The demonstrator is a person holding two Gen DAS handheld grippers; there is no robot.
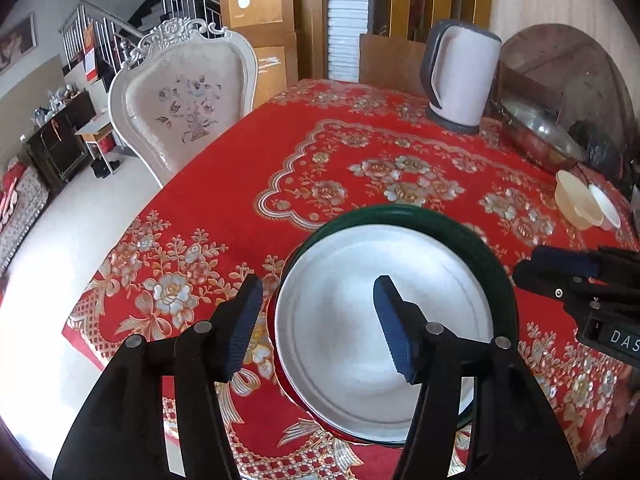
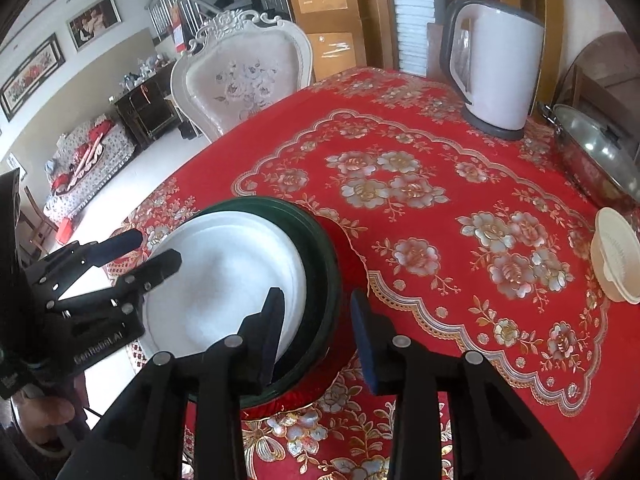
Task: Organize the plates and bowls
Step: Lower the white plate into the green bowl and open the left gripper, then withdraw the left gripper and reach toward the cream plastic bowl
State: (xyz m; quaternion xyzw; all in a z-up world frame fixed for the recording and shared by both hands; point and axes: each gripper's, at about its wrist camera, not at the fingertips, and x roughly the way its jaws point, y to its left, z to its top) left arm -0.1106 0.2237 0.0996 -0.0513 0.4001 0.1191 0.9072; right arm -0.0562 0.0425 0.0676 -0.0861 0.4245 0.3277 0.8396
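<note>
Both grippers, left gripper (image 1: 318,324) and right gripper (image 2: 316,340), gape empty astride the white plate's (image 1: 360,300) rims; uneven closing could perhaps slide the green plate (image 2: 320,240) beneath.

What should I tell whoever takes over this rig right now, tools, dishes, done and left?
Left tool: open, holding nothing, straddling the left rim of the white plate.
Right tool: open, empty, straddling the right rim of the green plate.
Dishes: white plate stacked in the green plate, a red one seemingly beneath, on the red tablecloth. Cream bowls lie far right, near the steel pot.
Done: plates stacked.
Left: probably gather the bowls.
</note>
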